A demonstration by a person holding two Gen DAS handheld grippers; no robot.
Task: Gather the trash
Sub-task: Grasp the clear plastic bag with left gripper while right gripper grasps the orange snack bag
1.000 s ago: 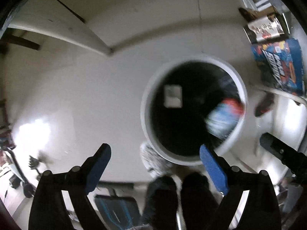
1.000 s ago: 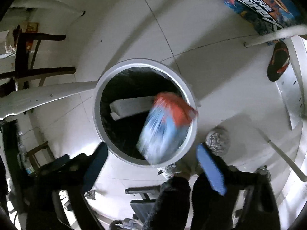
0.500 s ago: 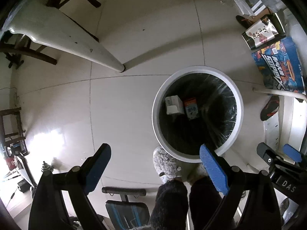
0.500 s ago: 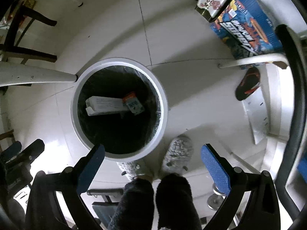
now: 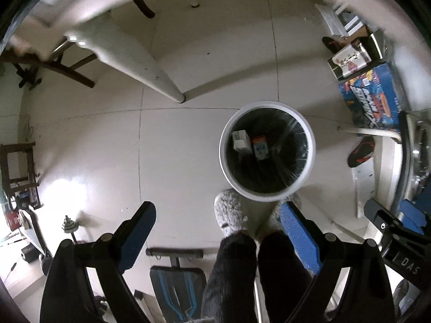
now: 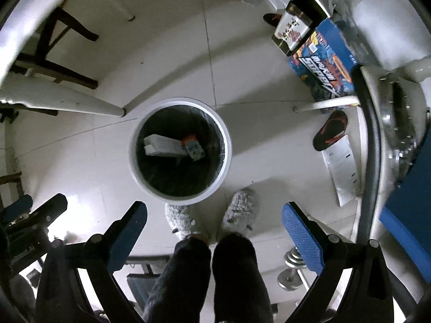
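Item, trash: the red-and-blue carton [image 6: 193,146] you dropped a second ago now lies in the white bin [image 6: 227,158] beside a white box [image 6: 159,145], your left hand-held gripper [image 5: 216,228] and right hand-held gripper [image 6: 214,227] both spread empty above, so you're free to fetch more.

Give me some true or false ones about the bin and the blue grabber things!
1. The bin has a white rim. True.
2. The bin is empty. False: a white carton and a blue and orange carton lie inside.
3. The right tool is holding a carton. False: it is open and holds nothing.
4. The left tool is open. True.
5. The person's fuzzy slippers are inside the bin. False: they stand on the floor beside it.
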